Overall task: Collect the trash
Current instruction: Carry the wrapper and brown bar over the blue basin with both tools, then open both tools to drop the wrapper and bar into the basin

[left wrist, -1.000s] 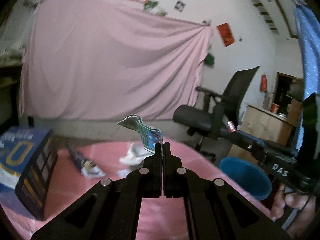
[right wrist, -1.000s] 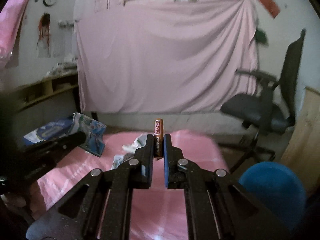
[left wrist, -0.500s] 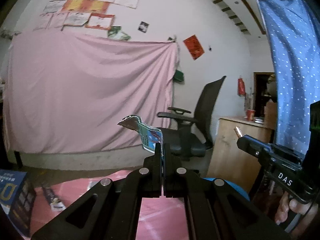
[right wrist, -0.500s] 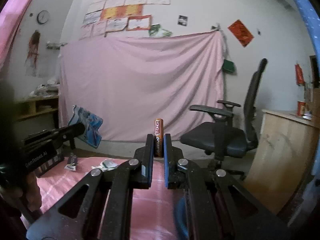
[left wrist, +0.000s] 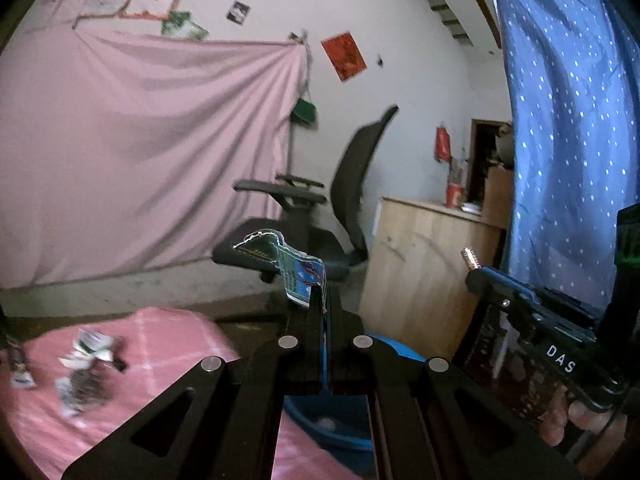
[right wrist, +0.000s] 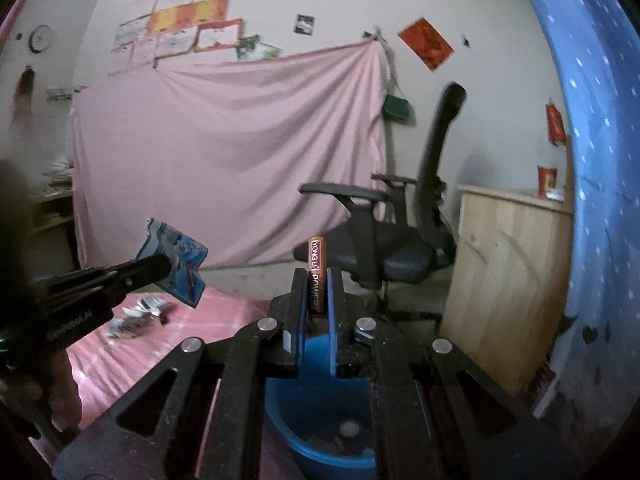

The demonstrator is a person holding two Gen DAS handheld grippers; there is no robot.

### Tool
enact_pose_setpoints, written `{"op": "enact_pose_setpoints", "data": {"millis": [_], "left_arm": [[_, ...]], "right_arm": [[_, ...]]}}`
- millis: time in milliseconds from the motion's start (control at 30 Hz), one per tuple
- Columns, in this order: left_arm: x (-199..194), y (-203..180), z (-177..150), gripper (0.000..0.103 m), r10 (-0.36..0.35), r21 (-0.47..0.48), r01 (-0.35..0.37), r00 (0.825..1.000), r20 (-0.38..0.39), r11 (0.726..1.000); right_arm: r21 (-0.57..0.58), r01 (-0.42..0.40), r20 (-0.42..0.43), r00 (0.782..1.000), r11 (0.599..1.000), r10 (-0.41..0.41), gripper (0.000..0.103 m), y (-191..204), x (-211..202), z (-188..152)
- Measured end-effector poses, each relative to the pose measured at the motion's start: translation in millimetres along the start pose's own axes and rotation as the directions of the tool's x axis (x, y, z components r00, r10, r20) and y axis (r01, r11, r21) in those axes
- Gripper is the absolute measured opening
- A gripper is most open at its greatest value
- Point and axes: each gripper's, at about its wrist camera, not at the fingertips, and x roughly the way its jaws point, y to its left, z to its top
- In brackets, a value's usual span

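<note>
Below both grippers sits the blue bin (right wrist: pixel 316 432), now under the fingers where half a second ago only its edge showed, beside the pink-covered table (left wrist: pixel 168 344) with crumpled scraps (left wrist: pixel 86 376). Right gripper (right wrist: pixel 316 292), marked "DAS", is clamped narrowly on an upright battery (right wrist: pixel 316 276) reading "YONGLI POWER". Left gripper (left wrist: pixel 323 300) is pinched fully together on a torn blue-green wrapper (left wrist: pixel 288 264).

A pink sheet (right wrist: pixel 224 168) drapes the wall behind a black office chair (right wrist: pixel 400 236).
</note>
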Motion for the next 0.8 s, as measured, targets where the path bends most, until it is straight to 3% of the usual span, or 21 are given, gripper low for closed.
{"op": "enact_pose_setpoints", "data": {"millis": [300, 600, 800], "left_arm": [[53.4, -21.6, -18.0, 0.0, -0.092, -0.022, 0.09, 0.988, -0.124, 0.996], [106.1, -17.0, -31.6, 0.0, -0.164, -0.133, 0.132, 0.949, -0.27, 0.982], [129.9, -15.3, -38.4, 0.0, -0.153, -0.15, 0.108, 0.93, -0.333, 0.983]], "right_arm": [[0.059, 0.057, -0.118, 0.992, 0.997, -0.05, 0.033, -38.0, 23.1, -36.7], [0.132, 0.058, -0.233, 0.972, 0.99, -0.026, 0.033, -63.1, 58.2, -63.6], [0.153, 0.053, -0.287, 0.958, 0.987, -0.007, 0.033, -69.9, 82.5, -76.8]]}}
